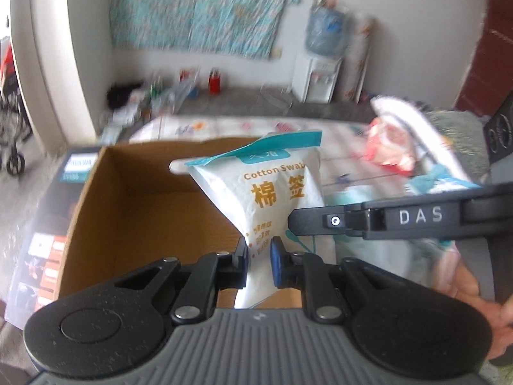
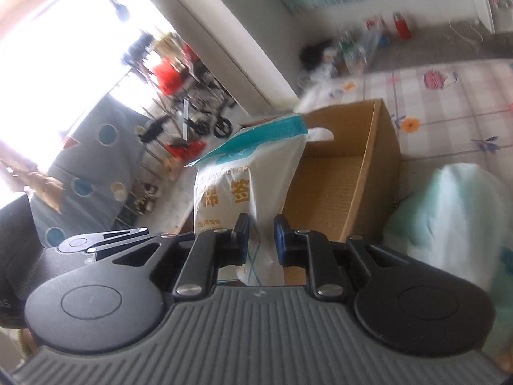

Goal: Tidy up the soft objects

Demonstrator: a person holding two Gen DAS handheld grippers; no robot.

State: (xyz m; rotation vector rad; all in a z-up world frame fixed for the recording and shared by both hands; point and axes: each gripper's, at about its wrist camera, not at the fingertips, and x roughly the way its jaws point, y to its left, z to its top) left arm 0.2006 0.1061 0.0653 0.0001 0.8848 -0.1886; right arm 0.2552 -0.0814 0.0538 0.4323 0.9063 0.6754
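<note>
Daylight all over, pretty bright, and in the right wrist view it's pouring in from the window upper left, which is totally blown out to white with glare washing over the stuff beside it. The left wrist view is more even, soft light, hardly any hard shadows, just a darker inside wall on the box. Both are fisheye so the edges bend hard, the wall curves like a bow and the corners go dark. Lots of motion smear too: the clutter on the floor and the water cooler are mush, while the cotton swab bag stays fairly readable and the gripper bodies up close are sharp
</note>
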